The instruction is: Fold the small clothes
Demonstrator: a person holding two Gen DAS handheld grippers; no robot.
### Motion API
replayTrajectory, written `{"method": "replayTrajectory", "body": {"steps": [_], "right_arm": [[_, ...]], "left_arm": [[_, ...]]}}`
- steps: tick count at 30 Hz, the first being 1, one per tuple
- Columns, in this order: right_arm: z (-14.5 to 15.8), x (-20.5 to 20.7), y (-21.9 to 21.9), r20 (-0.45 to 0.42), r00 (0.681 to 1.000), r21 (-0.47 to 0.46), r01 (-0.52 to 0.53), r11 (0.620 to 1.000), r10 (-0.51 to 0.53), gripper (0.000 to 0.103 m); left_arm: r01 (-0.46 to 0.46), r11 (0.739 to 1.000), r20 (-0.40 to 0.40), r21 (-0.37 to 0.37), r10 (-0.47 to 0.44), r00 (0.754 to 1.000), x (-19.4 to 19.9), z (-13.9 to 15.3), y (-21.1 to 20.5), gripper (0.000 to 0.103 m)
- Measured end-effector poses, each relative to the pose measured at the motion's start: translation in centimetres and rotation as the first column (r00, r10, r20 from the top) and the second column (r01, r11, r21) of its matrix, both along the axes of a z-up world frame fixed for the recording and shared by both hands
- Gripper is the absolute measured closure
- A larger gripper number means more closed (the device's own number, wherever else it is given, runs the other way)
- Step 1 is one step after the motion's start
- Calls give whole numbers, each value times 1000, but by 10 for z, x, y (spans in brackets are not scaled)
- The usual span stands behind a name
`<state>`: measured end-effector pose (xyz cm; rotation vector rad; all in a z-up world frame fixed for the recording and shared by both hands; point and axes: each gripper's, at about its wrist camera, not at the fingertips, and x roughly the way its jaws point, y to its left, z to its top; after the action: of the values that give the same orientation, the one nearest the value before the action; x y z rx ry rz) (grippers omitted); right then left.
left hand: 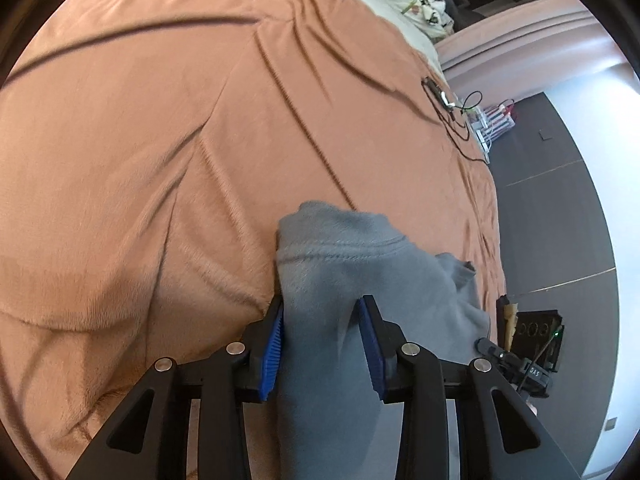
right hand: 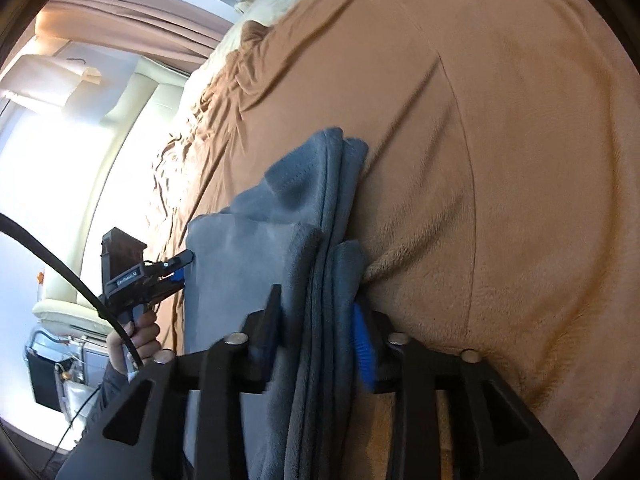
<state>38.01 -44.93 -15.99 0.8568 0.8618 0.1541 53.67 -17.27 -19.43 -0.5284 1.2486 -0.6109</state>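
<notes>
Between the blue ribbed pads [left hand: 272, 344] of my left gripper [left hand: 322, 346] I had a fold of the soft grey fleece garment [left hand: 360, 272]; the cloth filled the gap and both pads pressed on it. My right gripper [right hand: 320, 332] was clamped the same way on a thick bunch of that garment's layered edges, its blue pad [right hand: 362, 344] showing on one side and the other pad sunk in the fleece. The garment hung bunched between the two grippers at the near edge of the bed, its stitched hem lying over the tan plush blanket [left hand: 140, 140] that covered the mattress. From the right wrist view I saw the person's hand [right hand: 138, 336] on the left gripper's handle, a black cable crossing in front of it. Farther up the bed lay a cream patterned quilt [left hand: 384, 4], and thin black wires [left hand: 452, 116] trailed at the blanket's far side.
</notes>
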Motion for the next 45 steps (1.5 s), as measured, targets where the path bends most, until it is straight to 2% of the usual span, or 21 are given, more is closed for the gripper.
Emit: {"method": "replayTrajectory", "body": {"steps": [3,7,10,11,12,13,14,15,16,22,27,31,39,45], "right_arm": [[-1,3,-1,18,1000,46,-26,999,25,50],[-7,11,-7,29,999,78,-22,997,20,49],[-10,16,-7,45,999,64,-14,998,11,49],[-10,19,-5,48,999,48,-12,999,10,53],[-11,21,-3,42,999,30,-10,999,9,62],[-11,22,0,37,999,21,-10,1000,9,67],[-13,24,2,25,1000,15,-8,1000,8,79],[-13,26,5,19,1000,15,-6,1000,6,85],[-12,27,6,18,1000,20,-6,1000,5,86],[21,20,22,96,995,-51,-28,998,32,90],[44,12,41,109,994,-127,10,992,4,91],[64,-1,61,131,991,-184,36,982,-12,91],[98,-52,100,222,975,-271,87,959,-25,92],[131,-98,147,300,954,-400,126,908,0,92]], "left_arm": [[0,1000,-10,-29,0,1000,0,-6,2,66],[0,998,-12,-67,-1,1000,7,-10,-1,66],[-11,998,4,-68,11,1000,13,-10,-7,66],[-15,998,8,-69,16,1000,14,-10,-8,67],[-17,997,10,-69,18,1000,14,-10,-9,69],[-19,998,15,-61,20,1000,14,-9,-11,74],[-17,998,21,-52,18,1000,14,-8,-12,79],[-15,999,27,-47,16,1000,13,-6,-13,82],[-12,999,36,-44,13,999,11,-3,-14,85],[-16,998,107,-57,22,994,-2,27,-14,93],[-4,998,167,-61,15,986,-12,52,-18,94],[5,995,192,-99,15,981,-24,72,-12,95],[39,987,279,-155,6,960,-62,125,0,96],[35,983,351,-181,31,936,-102,168,20,96]]}}
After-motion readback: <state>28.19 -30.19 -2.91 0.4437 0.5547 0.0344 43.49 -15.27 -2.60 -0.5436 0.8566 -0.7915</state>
